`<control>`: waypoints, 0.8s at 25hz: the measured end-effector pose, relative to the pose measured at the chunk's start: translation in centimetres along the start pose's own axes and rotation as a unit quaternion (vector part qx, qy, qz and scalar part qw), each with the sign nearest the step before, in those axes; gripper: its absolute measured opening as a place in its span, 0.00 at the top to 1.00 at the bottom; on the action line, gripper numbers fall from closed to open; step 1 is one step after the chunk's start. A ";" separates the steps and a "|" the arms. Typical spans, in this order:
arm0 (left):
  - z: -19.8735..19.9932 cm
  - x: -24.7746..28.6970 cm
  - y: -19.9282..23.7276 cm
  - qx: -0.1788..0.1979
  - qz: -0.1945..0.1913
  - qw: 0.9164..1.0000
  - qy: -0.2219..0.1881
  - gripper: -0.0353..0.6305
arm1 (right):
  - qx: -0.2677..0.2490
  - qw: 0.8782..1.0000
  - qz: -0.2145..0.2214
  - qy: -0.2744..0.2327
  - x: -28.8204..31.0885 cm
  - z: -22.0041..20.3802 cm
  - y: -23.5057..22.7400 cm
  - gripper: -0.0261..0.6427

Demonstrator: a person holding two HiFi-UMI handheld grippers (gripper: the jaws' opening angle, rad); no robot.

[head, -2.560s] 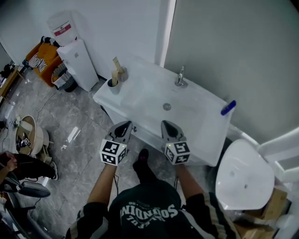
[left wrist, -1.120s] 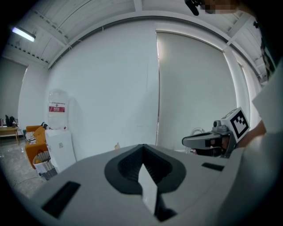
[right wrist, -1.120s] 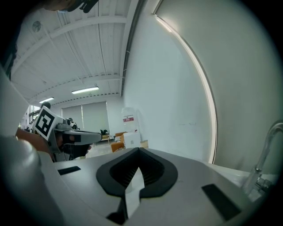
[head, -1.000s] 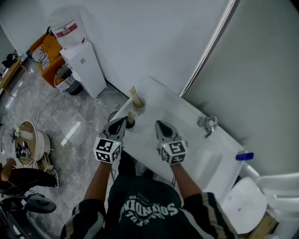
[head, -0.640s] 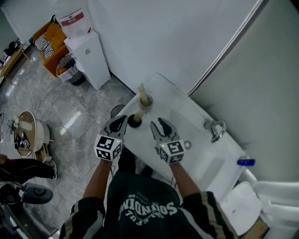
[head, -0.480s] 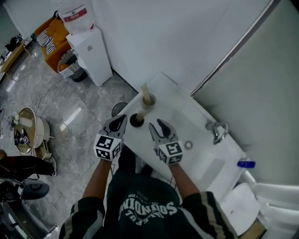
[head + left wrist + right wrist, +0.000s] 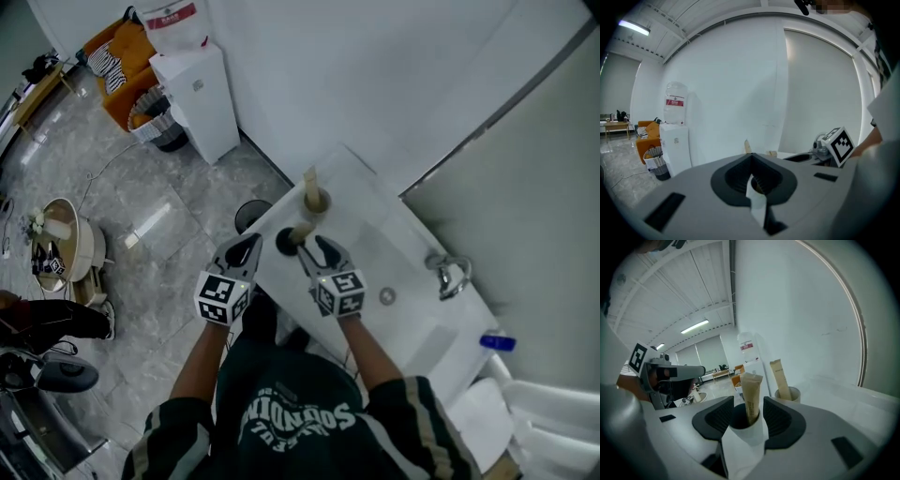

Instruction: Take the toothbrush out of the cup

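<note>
Brought both grippers up to the cup [image 7: 284,241] at frame centre — right gripper [image 7: 316,249] just opening, jaws apart around cup and upright toothbrush [image 7: 751,397], left gripper [image 7: 246,246] pressed together nearby — reaching step; next, probably pinch toothbrush alone, lift.

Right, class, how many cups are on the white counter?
2. One cup stands between the right tongs, whose jaws have just been opening; the other cup stands behind it, nearer the wall. Each holds a wrapped toothbrush. None seems hidden.

White water dispenser [image 7: 202,101], chrome faucet [image 7: 451,277]
</note>
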State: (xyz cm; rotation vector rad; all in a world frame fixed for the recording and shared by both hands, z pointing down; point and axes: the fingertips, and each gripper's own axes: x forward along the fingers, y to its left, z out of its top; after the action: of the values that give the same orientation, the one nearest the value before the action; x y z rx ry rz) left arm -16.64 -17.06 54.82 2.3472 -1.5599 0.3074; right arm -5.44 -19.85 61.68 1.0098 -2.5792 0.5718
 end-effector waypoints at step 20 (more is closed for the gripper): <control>0.2 0.6 2.0 -0.001 -0.008 1.000 0.009 0.95 | -0.008 1.000 0.008 0.005 2.5 1.9 0.6 0.84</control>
State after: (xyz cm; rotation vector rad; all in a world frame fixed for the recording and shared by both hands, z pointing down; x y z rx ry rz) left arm -18.23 -18.31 55.12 2.3486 -1.5324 0.3219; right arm -7.89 -21.79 61.00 0.9785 -2.5813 0.5590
